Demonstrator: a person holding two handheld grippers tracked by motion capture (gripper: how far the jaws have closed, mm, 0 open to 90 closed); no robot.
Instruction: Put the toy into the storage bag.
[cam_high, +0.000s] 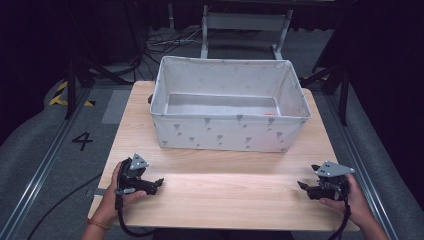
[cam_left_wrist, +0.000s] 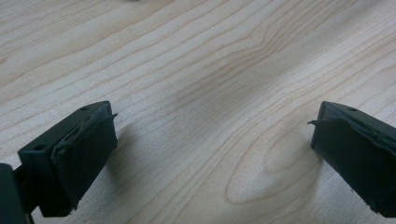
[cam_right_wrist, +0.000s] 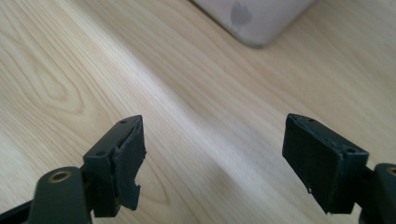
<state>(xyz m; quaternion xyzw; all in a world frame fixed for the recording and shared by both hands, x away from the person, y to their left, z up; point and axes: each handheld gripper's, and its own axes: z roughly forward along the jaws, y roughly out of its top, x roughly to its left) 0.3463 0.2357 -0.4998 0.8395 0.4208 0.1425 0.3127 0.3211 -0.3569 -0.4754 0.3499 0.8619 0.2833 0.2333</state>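
A white fabric storage bin (cam_high: 227, 132) printed with small grey motifs stands on the far half of the wooden worktop (cam_high: 225, 192), open at the top. From above, its grey floor shows, with a small red mark near the right inner wall; what that mark is cannot be told. The bin is well apart from both grippers, with a bare stretch of wood between.

The left gripper (cam_high: 159, 183) lies low at the near left corner of the worktop, held in the person's left hand (cam_high: 114, 192), jaws pointing toward the middle. The left gripper view (cam_left_wrist: 212, 140) shows its jaws spread wide with nothing but wood grain between them, a detail too small to read from above.

The right gripper (cam_high: 301, 186) sits at the near right edge in the right hand (cam_high: 354, 197), jaws pointing inward. The right gripper view (cam_right_wrist: 214, 154) shows these jaws also wide apart and empty, and beyond them one rounded bottom corner of the bin (cam_right_wrist: 254, 21) with a grey motif on it.
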